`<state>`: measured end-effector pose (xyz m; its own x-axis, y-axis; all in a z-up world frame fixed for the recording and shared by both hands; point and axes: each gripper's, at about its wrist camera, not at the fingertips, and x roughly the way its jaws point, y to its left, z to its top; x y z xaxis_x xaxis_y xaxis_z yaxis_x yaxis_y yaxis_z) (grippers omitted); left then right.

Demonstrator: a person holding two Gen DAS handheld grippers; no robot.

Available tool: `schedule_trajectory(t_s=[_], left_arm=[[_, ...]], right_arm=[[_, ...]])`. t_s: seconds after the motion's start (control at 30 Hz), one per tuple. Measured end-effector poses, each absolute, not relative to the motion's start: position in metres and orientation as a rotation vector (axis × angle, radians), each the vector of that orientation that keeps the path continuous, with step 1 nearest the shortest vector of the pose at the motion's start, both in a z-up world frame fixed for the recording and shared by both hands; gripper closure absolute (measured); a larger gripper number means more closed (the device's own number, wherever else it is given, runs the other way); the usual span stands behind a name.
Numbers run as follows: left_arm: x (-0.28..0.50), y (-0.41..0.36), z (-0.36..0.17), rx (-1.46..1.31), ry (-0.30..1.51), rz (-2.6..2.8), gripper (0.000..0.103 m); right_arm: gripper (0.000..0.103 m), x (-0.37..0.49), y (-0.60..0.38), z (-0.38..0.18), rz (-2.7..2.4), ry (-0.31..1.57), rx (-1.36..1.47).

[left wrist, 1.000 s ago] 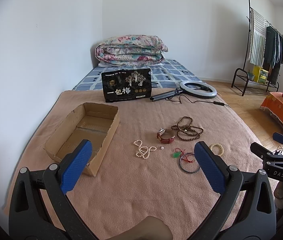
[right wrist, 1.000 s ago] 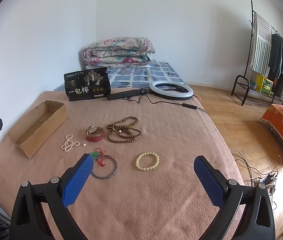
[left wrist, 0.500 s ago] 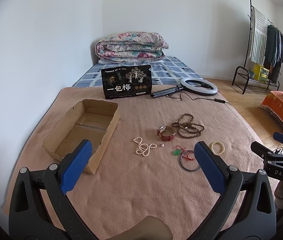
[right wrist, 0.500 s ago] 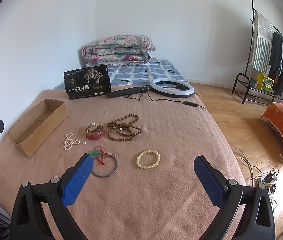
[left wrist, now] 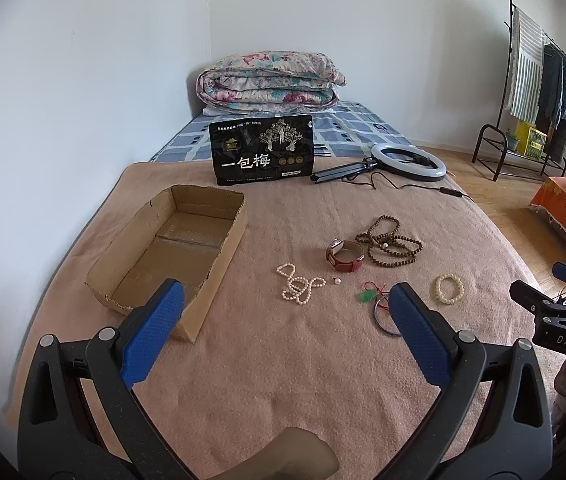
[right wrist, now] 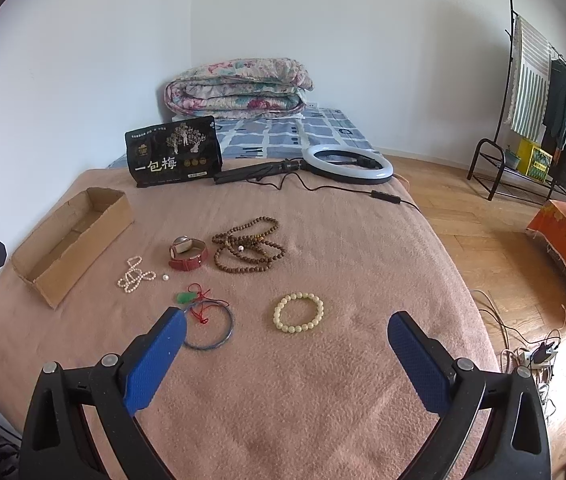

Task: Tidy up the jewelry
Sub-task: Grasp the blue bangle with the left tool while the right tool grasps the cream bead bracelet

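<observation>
From the left wrist, the left claw point(left wrist: 283, 332) hangs spread wide and empty above a pink blanket point(left wrist: 283, 380) on a bed; an open cardboard box point(left wrist: 171, 248) lies to its left, a pearl strand point(left wrist: 297, 286) just ahead. From the right wrist, the right claw point(right wrist: 283, 352) is likewise spread and empty, a cream bead bracelet point(right wrist: 298, 312) between its tips, a red-strapped watch point(right wrist: 187, 254) and brown prayer beads point(right wrist: 249, 250) beyond.

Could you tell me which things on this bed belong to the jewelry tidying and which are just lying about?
For the job: cardboard box, pearl strand, red watch, brown bead necklace, cream bracelet, green pendant, blue bangle.

Lying about: black pouch, ring light, folded quilt.
</observation>
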<state>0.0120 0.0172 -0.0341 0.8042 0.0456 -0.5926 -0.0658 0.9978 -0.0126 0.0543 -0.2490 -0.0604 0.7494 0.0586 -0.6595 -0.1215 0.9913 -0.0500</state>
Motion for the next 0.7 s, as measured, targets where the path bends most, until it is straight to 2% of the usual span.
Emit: schedule_trajectory(t_s=[0.27, 0.4, 0.7], left_arm=[[0.027, 0.016, -0.053, -0.014, 0.695, 0.032, 0.000], [0.035, 0.011, -0.063, 0.007, 0.729, 0.011, 0.000], [0.062, 0.001, -0.082, 0.001, 0.822, -0.070, 0.003]], right_arm=[[0.002, 0.075, -0.270, -0.077, 0.075, 0.797, -0.019], [0.010, 0.085, -0.273, -0.087, 0.061, 0.823, -0.044], [0.010, 0.118, -0.279, -0.112, 0.093, 0.939, -0.056]])
